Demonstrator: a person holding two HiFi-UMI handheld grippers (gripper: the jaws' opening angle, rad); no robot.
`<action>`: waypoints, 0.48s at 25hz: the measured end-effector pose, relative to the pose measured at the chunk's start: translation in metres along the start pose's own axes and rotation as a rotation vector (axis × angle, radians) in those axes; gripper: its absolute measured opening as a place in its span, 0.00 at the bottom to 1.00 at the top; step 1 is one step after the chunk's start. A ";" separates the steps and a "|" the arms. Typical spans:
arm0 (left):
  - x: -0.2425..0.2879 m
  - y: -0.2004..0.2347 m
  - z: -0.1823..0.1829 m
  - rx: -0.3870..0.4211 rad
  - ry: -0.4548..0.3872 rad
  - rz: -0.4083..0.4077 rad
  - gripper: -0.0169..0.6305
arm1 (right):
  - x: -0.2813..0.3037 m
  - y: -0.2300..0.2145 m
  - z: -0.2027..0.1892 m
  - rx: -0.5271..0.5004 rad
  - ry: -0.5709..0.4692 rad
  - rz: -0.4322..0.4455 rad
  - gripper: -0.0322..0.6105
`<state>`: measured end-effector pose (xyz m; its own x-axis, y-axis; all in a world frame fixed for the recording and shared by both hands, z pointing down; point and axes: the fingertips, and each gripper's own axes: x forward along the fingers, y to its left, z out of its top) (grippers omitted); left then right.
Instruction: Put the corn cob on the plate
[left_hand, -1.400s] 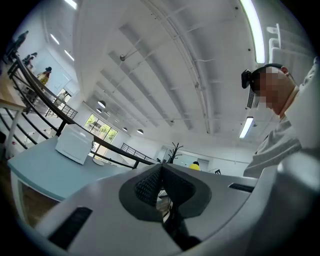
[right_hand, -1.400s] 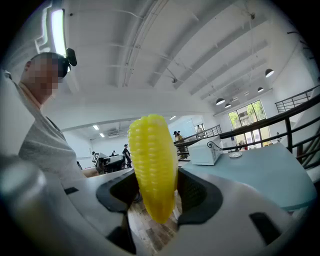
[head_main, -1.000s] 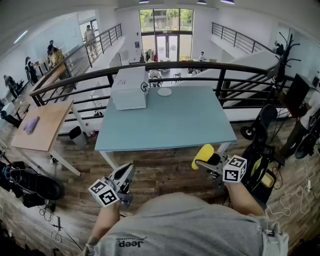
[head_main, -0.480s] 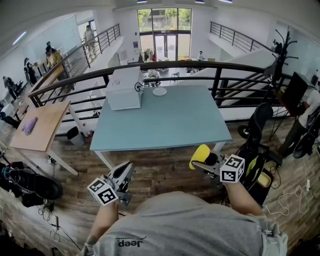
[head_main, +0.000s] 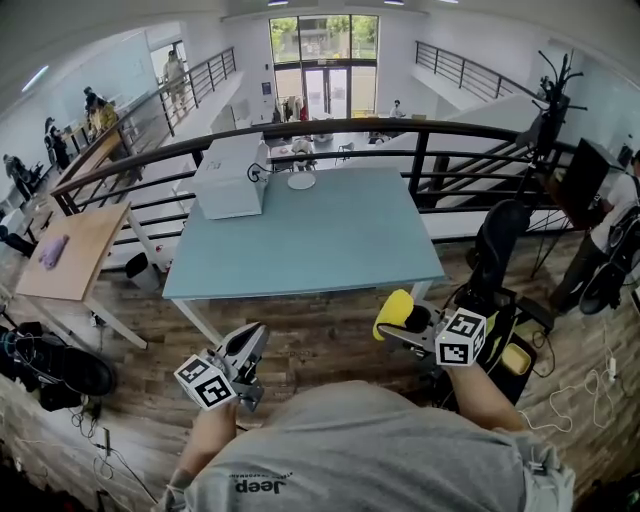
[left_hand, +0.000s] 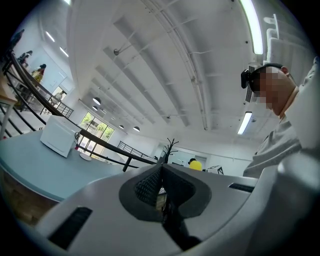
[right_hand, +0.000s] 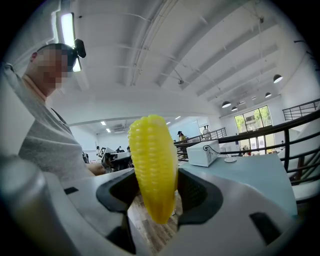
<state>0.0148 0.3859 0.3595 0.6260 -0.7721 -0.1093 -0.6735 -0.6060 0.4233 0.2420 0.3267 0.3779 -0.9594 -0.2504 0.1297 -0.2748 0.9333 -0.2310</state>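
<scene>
- One yellow corn cob (right_hand: 152, 165) stands upright between the jaws of the right gripper (head_main: 402, 322). The pads are clamped on its sides, its blunt end is up and its tapered tip hangs below the jaws.
- The cob is held in the air over the wooden floor, near the front right corner of the table and well apart from the plate.
- One small white plate (head_main: 301, 181) lies near the far edge of the one blue-green table (head_main: 320, 245), just beside a white box (head_main: 232, 178). It looks empty, though it is small in the head view.
- The step in hand appears to be carrying: the cob is gripped and lifted but not yet over the table.
- The next move likely calls for stepping up to the table and reaching the right gripper across to the far side. The cob would then be lowered onto the plate and the jaws opened, without nudging the box.
- The left gripper (head_main: 245, 350) is held low in front of the person, its jaws together with nothing between them.
- Counted: one cob, one plate, two grippers, one blue-green table, one white box.
- One wooden side table (head_main: 85, 255) stands to the left, well apart.
</scene>
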 end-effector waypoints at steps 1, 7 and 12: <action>0.006 -0.003 -0.002 0.002 0.005 -0.002 0.06 | -0.005 -0.002 -0.002 0.001 0.001 -0.002 0.43; 0.037 -0.021 -0.010 0.017 0.045 -0.029 0.06 | -0.025 -0.010 -0.008 0.000 0.000 -0.001 0.43; 0.045 -0.019 -0.012 0.023 0.058 -0.033 0.06 | -0.026 -0.024 -0.013 0.021 -0.001 -0.008 0.43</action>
<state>0.0603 0.3652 0.3576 0.6697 -0.7393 -0.0701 -0.6603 -0.6360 0.3993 0.2739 0.3145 0.3927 -0.9571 -0.2584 0.1308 -0.2841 0.9255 -0.2505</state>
